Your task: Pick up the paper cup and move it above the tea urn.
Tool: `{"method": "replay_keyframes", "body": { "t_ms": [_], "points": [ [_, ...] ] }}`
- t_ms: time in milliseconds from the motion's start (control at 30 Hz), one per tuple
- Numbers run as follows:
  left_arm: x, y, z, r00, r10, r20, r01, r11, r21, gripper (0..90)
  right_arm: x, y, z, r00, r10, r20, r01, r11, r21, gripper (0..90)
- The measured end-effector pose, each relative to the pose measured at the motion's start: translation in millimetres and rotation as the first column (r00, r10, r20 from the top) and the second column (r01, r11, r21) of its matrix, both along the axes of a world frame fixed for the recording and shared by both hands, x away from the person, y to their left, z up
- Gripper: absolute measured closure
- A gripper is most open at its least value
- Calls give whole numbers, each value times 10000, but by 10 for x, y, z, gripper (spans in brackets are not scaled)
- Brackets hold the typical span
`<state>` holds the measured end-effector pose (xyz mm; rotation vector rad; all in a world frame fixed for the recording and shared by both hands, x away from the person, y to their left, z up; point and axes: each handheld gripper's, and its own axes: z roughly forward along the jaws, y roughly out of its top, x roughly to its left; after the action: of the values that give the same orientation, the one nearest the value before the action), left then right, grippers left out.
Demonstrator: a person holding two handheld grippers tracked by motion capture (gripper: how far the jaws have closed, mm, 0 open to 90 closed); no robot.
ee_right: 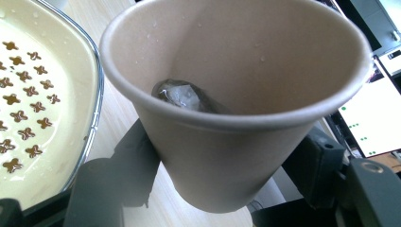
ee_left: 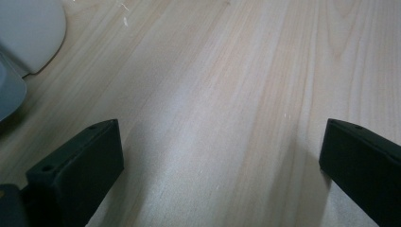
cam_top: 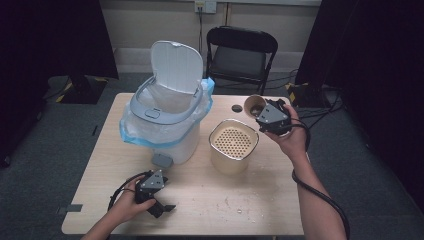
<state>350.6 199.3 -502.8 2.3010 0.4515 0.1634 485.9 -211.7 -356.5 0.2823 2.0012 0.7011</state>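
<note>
My right gripper (cam_top: 262, 111) is shut on a brown paper cup (cam_top: 254, 105), held off the table just past the far right corner of a cream container (cam_top: 233, 150) with a perforated top. In the right gripper view the black jaws clamp the cup (ee_right: 227, 156) from both sides. A wet tea bag (ee_right: 182, 97) lies inside it, with the perforated top (ee_right: 33, 109) at the left. My left gripper (cam_top: 162, 207) rests low on the table near the front edge. Its jaws stand wide open over bare wood (ee_left: 222, 161).
A white pedal bin (cam_top: 167, 112) with its lid up and a blue-edged liner stands at the table's back left. A small dark round thing (cam_top: 237, 108) lies behind the container. Crumbs or drops (cam_top: 240, 207) dot the front of the table (cam_top: 260, 220). A black folding chair (cam_top: 240, 52) stands behind.
</note>
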Motion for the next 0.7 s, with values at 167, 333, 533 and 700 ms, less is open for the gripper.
{"method": "replay_keyframes", "body": {
  "t_ms": [167, 333, 533, 700],
  "points": [
    [-1, 0, 0, 10000, 19, -1, -19, 10000, -8, 0, -9, 11, 14, 9999, 75, 86, -73, 9997, -233, 345],
    [-2, -1, -1, 10000, 22, -5, -22, 10000, -11, 0, -42, 36, 31, 9994, 89, 323, -66, 9975, -699, 347],
    [-2, 0, 0, 10000, 22, -7, -22, 10000, -11, 0, -97, 84, 64, 9979, 262, 586, -188, 9923, -1225, 349],
    [-1, 0, 0, 10000, 17, -6, -17, 10000, -8, 0, -143, 128, 90, 9959, 439, 788, -285, 9821, -1861, 348]
  ]
}}
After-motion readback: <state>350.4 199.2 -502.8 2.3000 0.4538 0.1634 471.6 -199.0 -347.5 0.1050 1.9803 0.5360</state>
